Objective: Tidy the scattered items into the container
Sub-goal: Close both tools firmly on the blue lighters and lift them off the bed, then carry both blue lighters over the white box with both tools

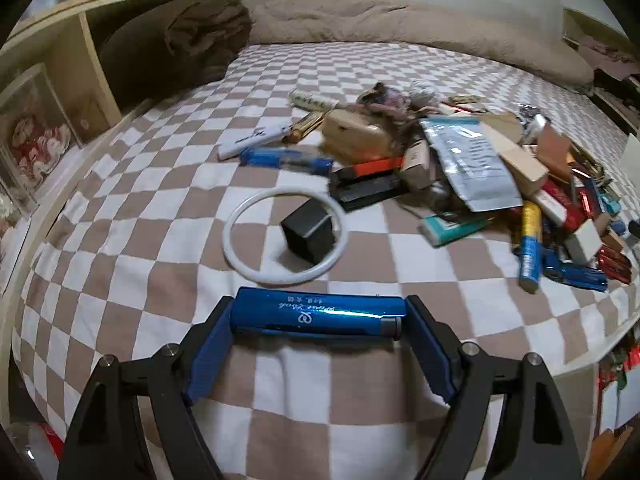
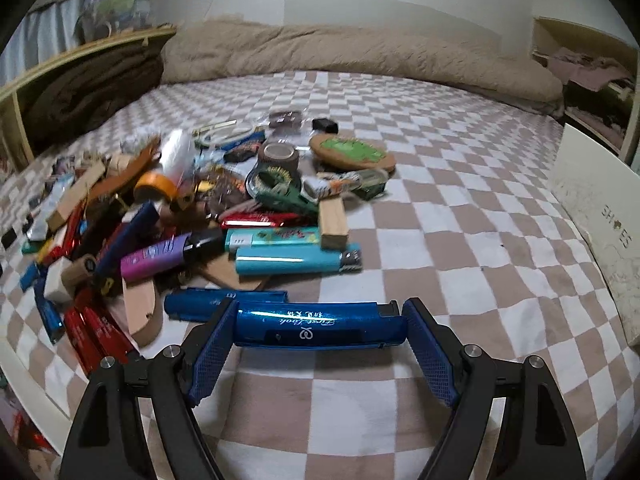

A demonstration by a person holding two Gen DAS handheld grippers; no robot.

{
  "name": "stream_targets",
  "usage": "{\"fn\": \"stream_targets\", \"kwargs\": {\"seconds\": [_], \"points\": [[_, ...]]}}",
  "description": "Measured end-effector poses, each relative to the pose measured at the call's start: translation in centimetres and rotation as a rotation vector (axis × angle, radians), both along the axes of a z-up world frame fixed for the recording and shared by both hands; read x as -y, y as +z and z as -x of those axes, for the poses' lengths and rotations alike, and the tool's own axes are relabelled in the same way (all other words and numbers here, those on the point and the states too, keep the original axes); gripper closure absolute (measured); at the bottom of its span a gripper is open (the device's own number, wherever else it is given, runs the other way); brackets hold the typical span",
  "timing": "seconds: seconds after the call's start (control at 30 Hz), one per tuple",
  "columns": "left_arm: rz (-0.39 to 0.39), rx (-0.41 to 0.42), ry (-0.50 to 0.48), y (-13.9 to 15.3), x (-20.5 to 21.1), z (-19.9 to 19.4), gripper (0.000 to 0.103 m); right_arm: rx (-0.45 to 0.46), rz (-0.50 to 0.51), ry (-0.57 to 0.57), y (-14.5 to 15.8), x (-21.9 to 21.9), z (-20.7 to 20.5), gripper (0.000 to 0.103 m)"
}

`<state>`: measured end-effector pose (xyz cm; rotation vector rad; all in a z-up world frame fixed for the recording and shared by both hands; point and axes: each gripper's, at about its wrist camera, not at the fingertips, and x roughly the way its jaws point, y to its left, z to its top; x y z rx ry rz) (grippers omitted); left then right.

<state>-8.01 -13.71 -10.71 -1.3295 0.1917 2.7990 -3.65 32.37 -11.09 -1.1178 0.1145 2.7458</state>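
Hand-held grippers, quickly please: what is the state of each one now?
Left hand-held gripper: closed on a blue lighter, held by its ends.
Right hand-held gripper: closed on another blue lighter, same way.

A home bedroom is showing here: a bed wearing a checkered sheet, a tan duvet lying bunched along the wall, and wooden shelving standing alongside.
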Motion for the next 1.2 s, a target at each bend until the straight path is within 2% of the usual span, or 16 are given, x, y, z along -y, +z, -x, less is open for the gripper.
{"fn": "stream_targets", "kwargs": {"seconds": [0.2,0.37,0.53,1.0,1.2], "points": [[-0.095,-0.046,-0.018,2.2,-0.8,-0.6,0.020,-0.027,-0.043,0.001,0.8,0.6,0.2,0.020],[-0.130,-0.118,-0.040,4.8,-2.2,-0.9,0.020,-0.053,-0.067,0.011,1.9,1.3,-0.1,0.020],[-0.140,-0.186,-0.083,7.2,-3.9,-1.8,0.020,-0.091,-0.083,0.023,3.9,1.8,-1.6,0.020],[-0.168,-0.283,-0.181,12.0,-7.4,-4.7,0.020,-0.205,-0.153,0.050,11.0,4.0,-5.5,0.020],[-0.176,-0.329,-0.211,13.8,-8.0,-6.6,0.020,-0.258,-0.149,0.080,14.2,5.1,-7.4,0.020]]}}
